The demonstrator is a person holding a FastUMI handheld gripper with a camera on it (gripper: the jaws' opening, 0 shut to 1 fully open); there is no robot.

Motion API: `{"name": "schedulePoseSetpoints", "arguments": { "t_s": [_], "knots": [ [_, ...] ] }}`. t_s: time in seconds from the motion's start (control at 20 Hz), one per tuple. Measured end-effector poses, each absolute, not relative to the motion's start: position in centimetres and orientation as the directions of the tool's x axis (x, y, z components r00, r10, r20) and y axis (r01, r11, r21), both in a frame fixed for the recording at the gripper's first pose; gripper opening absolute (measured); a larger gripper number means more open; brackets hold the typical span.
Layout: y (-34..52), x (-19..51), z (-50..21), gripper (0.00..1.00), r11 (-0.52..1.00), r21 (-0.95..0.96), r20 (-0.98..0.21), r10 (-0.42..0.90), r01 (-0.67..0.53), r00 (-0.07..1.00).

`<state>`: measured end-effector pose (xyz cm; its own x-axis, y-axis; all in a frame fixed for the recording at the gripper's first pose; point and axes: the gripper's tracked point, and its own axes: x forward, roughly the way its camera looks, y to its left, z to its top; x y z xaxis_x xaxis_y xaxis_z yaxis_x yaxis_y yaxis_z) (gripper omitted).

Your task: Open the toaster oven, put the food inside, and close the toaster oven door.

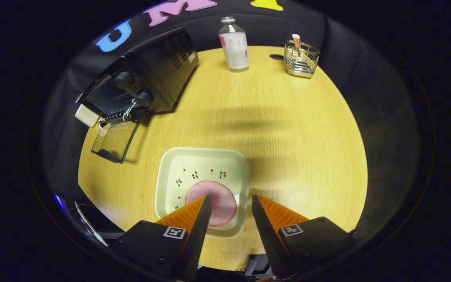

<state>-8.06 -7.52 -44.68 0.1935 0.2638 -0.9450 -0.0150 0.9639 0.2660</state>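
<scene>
Pale wood grain runs across the round desk (296, 129) that I look down on. Nearest to me, my gripper (231, 201) has its fingers apart with nothing held between them. One fingertip (204, 205) hangs over the pink round slice of food (219, 201), the other lies off the plate's rim over bare desk. I cannot tell whether either tip touches anything below.

That slice lies in the near part of a square cream plate (178, 164) with small red and green sprigs painted on it. Its near edge is hidden behind one finger.

Farther on and off to one side stands the black toaster oven (159, 74), set at an angle, with two dark knobs (133, 88) on its front. Its glass door (114, 141) is dropped open and lies flat towards me on the desk. A small white block (87, 114) sits at the oven's corner.

Beyond, at the far edge, stands a clear bottle (234, 44) with a white label, upright. Well apart from it is a wire basket (300, 58) holding a small upright stick.
</scene>
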Motion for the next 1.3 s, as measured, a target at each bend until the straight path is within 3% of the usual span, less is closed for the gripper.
{"name": "schedulePoseSetpoints", "arguments": {
  "t_s": [0.05, 0.2, 0.3, 0.4, 0.55, 0.75, 1.0, 1.3],
  "knots": [
    [-7.5, -7.9, -45.1, 0.60, 0.963, 0.270, -0.950, 0.265, 0.008, 0.163],
    [-7.7, -8.0, -46.4, 0.55, 0.964, 0.264, -0.960, 0.260, 0.027, 0.103],
    [-7.8, -7.9, -46.6, 0.39, 0.963, 0.267, -0.961, 0.265, 0.025, 0.078],
    [-7.8, -7.9, -46.7, 0.35, 0.955, 0.292, -0.956, 0.291, 0.043, 0.045],
    [-7.3, -8.1, -47.0, 0.14, 0.935, 0.350, -0.937, 0.350, 0.059, 0.013],
    [-6.7, -8.0, -46.7, 0.06, 0.890, 0.423, -0.905, 0.426, 0.172, 0.025],
    [-6.2, -6.8, -45.4, 0.06, 0.766, 0.563, -0.825, 0.544, 0.311, 0.154],
    [-5.6, -6.6, -43.2, 0.06, 0.642, 0.654, -0.755, 0.590, 0.400, 0.287]
  ]
}}
